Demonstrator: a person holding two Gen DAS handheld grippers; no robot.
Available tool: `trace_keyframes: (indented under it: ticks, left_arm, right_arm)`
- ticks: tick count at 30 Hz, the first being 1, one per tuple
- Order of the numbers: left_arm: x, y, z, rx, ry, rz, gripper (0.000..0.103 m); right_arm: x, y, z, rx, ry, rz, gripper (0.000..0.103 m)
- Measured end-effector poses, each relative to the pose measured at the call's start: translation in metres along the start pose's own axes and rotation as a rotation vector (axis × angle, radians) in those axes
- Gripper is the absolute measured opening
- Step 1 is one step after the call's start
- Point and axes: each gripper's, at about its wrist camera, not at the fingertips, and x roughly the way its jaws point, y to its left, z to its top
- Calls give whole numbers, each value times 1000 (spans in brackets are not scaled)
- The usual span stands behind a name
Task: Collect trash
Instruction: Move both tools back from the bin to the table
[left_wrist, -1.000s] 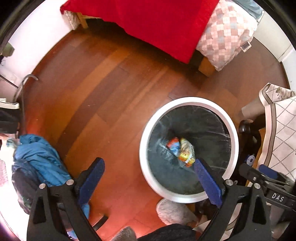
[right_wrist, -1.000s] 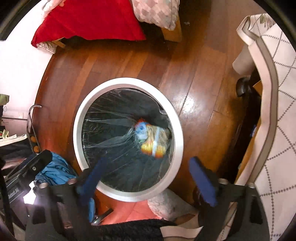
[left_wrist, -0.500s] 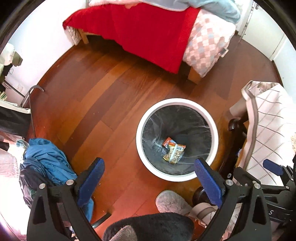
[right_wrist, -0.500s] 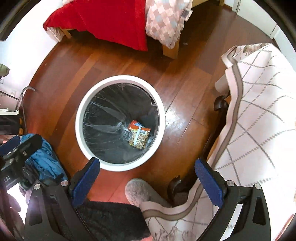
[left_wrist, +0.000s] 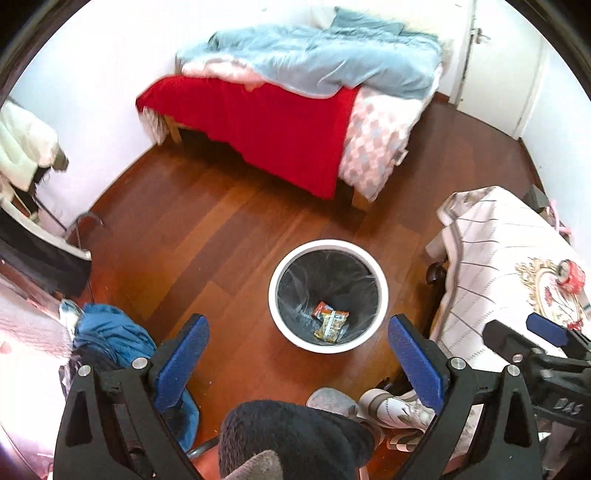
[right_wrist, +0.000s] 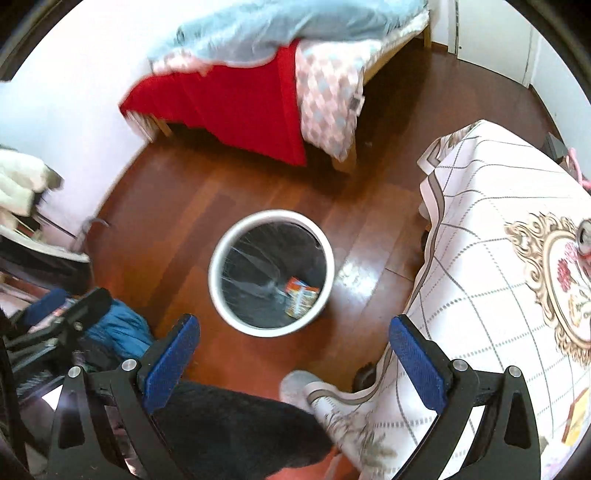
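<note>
Both grippers, left (left_wrist: 298, 354) and right (right_wrist: 293, 350), are hanging above the floor with jaws spread wide, grasping nothing. A wrapper (left_wrist: 330, 321) is lying at the bottom of the white bin (left_wrist: 274, 295), which is standing between the far bed (left_wrist: 280, 122) and the cloth-covered surface (right_wrist: 480, 236) on the right.

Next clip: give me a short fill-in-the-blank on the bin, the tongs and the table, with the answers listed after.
1. The snack wrapper lies inside the white-rimmed ____.
2. Both the left tongs and the right tongs are ____ and hold nothing.
3. The bin stands on the ____ floor.
4. A crushed red can rests on the table's patterned ____.

Missing words: bin; open; wooden; tablecloth
</note>
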Motion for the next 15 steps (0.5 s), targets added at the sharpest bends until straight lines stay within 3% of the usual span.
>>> trace_keyframes:
  ticks: [7,11,15]
  left_arm:
    - [-34,-65,-21,79,-41,-84,99]
    - [-26,-129,-45,157,4,-159,99]
    - [1,-198,-70,249,75,-195,99]
  right_arm:
    - [-94,-61,-42,107,-89,39,103]
    - [-127,-125,-78,216,-82,-13,103]
    - [-152,-208,-124,356,-59,-144,103]
